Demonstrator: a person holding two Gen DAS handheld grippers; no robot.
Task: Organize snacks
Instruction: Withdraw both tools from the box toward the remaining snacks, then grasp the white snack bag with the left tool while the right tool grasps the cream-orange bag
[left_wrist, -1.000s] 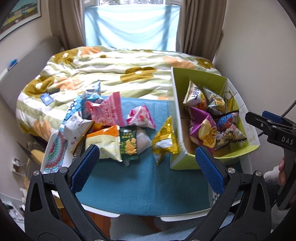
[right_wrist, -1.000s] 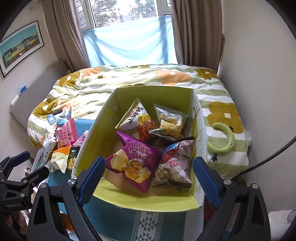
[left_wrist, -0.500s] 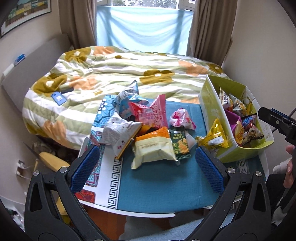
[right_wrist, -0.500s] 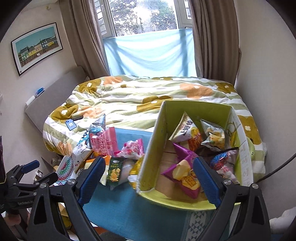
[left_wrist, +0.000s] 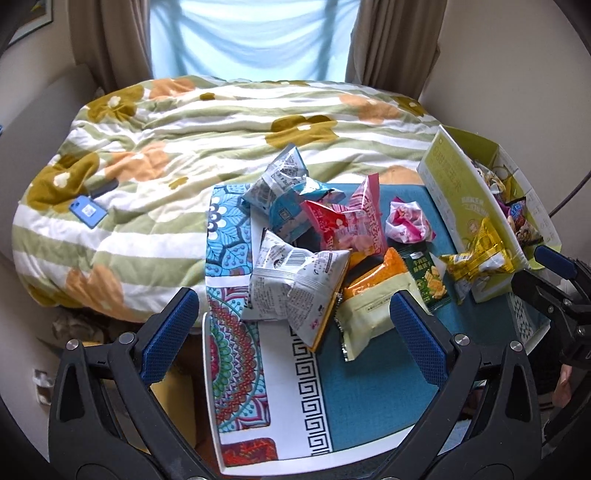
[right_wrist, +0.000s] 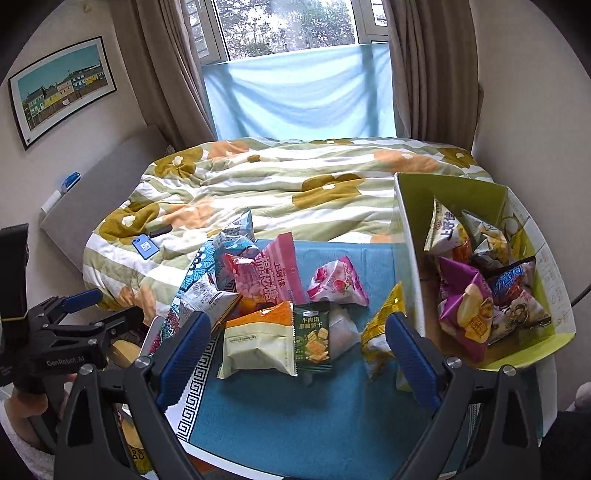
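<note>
green cracker packet (right_wrist: 312, 338) lies lengthwise toward bed; both grippers wide, empty.

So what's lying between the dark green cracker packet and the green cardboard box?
A yellow foil snack packet, leaning against the green cardboard box, right of the dark green cracker packet; clearest in the right wrist view.

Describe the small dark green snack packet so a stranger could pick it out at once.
Start at the green cardboard box on the right of the blue table mat; the loose snacks lie left of it. The dark green packet lies flat at the pile's near edge, between an orange-and-cream bag and a yellow packet. It is the only dark, slim one, picturing square crackers.
</note>
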